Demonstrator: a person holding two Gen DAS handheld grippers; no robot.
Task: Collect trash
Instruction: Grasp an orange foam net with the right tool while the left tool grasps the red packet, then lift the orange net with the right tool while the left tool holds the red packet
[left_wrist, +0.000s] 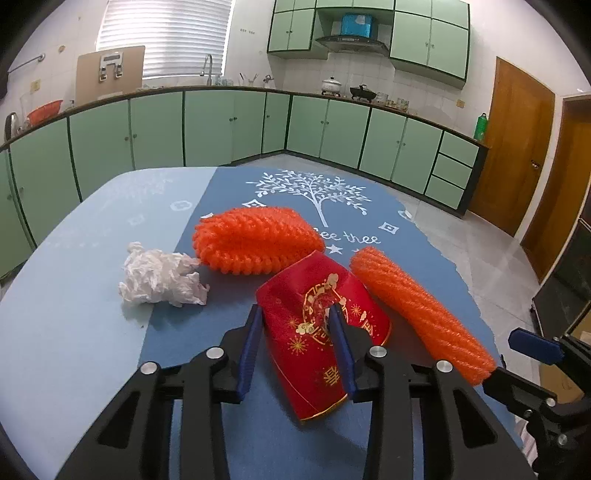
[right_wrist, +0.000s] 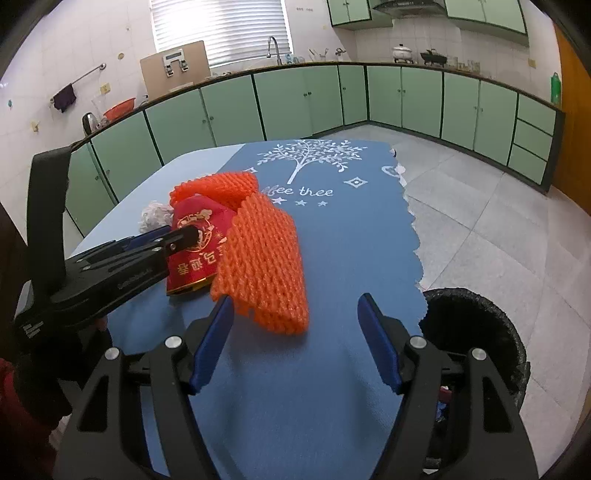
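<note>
Your left gripper pinches the flattened red paper cup; your right gripper gapes empty (jaws wide). Next, lift the cup toward the black-lined bin.

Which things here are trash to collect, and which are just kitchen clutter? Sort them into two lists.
For the job:
- red paper cup, between the left gripper's fingers
- two orange foam fruit nets
- crumpled white tissue
- black-lined bin beside the table
- right gripper, open

Just lying about:
- white pot
- green bottle
- kettle
- red basin
</note>
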